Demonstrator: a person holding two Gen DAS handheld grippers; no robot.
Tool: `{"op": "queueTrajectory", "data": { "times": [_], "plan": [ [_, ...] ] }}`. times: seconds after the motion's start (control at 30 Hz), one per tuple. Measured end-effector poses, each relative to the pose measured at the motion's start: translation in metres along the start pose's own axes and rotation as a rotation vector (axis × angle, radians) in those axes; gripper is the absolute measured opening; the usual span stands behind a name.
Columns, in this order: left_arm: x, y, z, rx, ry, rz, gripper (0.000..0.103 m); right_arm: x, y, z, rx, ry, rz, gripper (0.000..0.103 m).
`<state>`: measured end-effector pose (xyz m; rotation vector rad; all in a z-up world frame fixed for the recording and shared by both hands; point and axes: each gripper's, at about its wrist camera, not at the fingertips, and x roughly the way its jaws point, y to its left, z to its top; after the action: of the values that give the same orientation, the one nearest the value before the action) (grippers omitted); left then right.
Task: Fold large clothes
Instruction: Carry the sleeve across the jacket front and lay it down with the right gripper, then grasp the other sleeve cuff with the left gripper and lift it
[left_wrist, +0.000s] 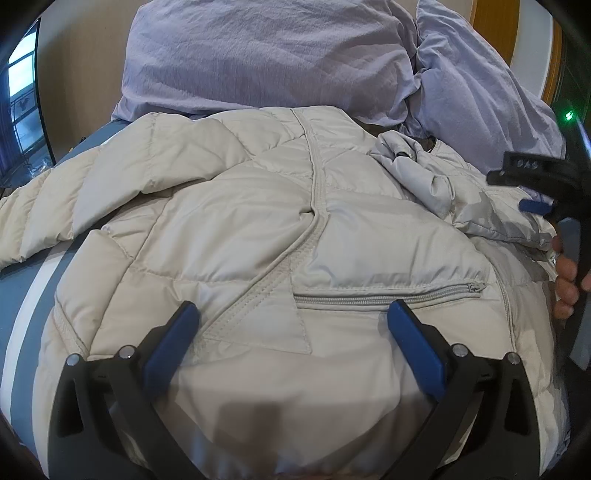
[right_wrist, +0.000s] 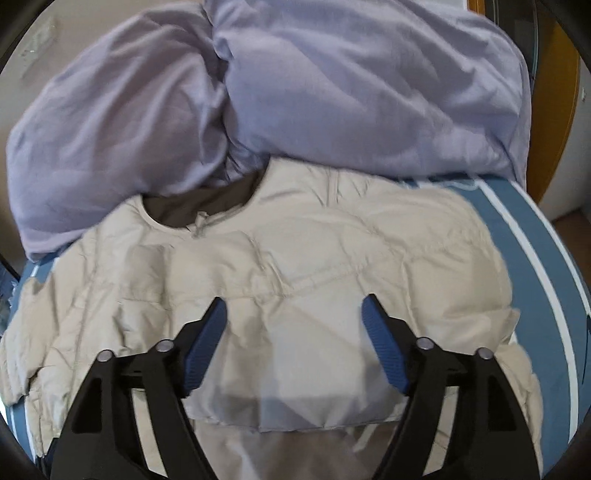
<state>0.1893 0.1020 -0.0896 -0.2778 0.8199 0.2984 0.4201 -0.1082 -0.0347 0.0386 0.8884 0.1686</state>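
Left gripper (left_wrist: 293, 317), black frame with blue finger pads, stands wide open just above the lower front of the pale beige quilted puffer jacket (left_wrist: 258, 221); nothing sits between its pads, and whether the tips brush the fabric cannot be told. Right gripper (right_wrist: 293, 314), same build, also has its jaws spread wide with nothing clamped, hanging over a folded-in panel of the jacket; that view is a little blurred. From the left wrist view the right gripper shows at the far right edge, with the person's fingers (left_wrist: 565, 284) wrapped round its handle. The jacket lies front-up, spread across a blue bed cover with white stripes (right_wrist: 517, 236), its collar end toward a heap of lilac crumpled bedding (right_wrist: 332, 92) that it touches. A covered centre zip runs down the front, kinking partway. A zipped slant pocket (left_wrist: 388, 295) sits just ahead of the left gripper. One sleeve stretches out flat to the left side of the left view; the other side is bunched and folded over the body near the right gripper. Brown lining shows at the neck opening (right_wrist: 199, 206). Quilting puffed, surface creased.
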Motion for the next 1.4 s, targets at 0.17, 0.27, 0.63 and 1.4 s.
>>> {"op": "queueTrajectory", "data": {
  "times": [0.17, 0.27, 0.63, 1.4],
  "plan": [
    [0.0, 0.0, 0.0, 0.0, 0.0, 0.0, 0.101, 0.017, 0.023, -0.011, -0.042, 0.046, 0.0, 0.093],
    [0.0, 0.0, 0.0, -0.001, 0.0, -0.001, 0.101, 0.022, 0.042, -0.016, -0.098, 0.056, -0.008, 0.098],
    [-0.001, 0.0, 0.001, -0.004, -0.003, -0.005, 0.101, 0.039, 0.053, -0.026, -0.151, 0.034, -0.082, 0.102],
    [-0.089, 0.144, 0.03, -0.188, -0.058, 0.274, 0.101, 0.04, 0.05, -0.027, -0.135, 0.03, -0.052, 0.102]
  ]
}}
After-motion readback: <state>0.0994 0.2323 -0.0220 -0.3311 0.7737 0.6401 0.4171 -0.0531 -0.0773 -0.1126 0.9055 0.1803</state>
